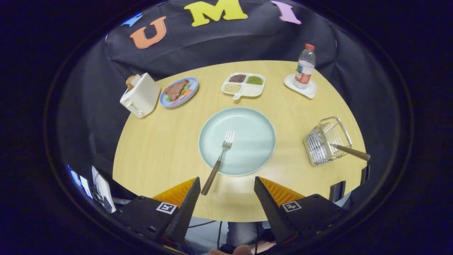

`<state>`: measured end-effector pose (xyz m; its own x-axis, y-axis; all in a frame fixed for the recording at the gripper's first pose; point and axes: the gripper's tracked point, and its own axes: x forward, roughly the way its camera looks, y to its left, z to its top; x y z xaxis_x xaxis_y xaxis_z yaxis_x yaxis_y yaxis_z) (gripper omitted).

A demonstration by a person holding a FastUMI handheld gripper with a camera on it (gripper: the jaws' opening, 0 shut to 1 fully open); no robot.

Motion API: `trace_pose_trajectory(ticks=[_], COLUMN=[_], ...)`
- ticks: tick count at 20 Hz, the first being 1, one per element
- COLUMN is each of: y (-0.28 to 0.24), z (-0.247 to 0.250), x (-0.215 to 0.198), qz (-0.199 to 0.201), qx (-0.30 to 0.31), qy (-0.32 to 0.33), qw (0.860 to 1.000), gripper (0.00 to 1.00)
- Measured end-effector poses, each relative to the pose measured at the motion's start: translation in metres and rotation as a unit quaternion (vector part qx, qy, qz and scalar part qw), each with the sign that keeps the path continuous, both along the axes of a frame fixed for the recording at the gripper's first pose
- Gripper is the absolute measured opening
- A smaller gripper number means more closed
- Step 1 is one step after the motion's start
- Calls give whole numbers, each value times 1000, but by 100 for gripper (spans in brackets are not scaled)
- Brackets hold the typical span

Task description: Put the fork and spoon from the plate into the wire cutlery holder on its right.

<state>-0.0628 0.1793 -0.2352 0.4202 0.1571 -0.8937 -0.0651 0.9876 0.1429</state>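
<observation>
gripper [226, 184] open, spoon [348, 151] bowl hidden in holder [326, 141]

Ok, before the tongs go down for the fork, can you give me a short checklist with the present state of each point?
1. Tongs open: ok, fingers wide apart, holding nothing.
2. Fork reachable: ok, tines on the plate, handle over its near rim, just ahead of the fingers.
3. Fork handle centred between the fingers: not ok, it lies nearer the left one.
4. Wire cutlery holder ready: ok, right of the plate, one wooden handle already sticking out.
5. That utensil is the spoon: cannot tell, its head is hidden.
</observation>
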Motion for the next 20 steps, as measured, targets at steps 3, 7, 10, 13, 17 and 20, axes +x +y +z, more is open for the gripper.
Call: trace_pose_trajectory(ticks=[3, 7, 10, 13, 17, 20], y=[20, 33, 38, 44, 41, 38], z=[-24, -59, -74, -87, -96, -102], x=[0, 5, 7, 10, 15, 17], qz=[6, -9, -16, -13, -25, -30], qx=[-4, -8, -8, -4, -5, -6], qy=[12, 37, 49, 56, 62, 65], qw=[1000, 999, 999, 998, 998, 997], gripper=[91, 92, 91, 86, 72, 51])
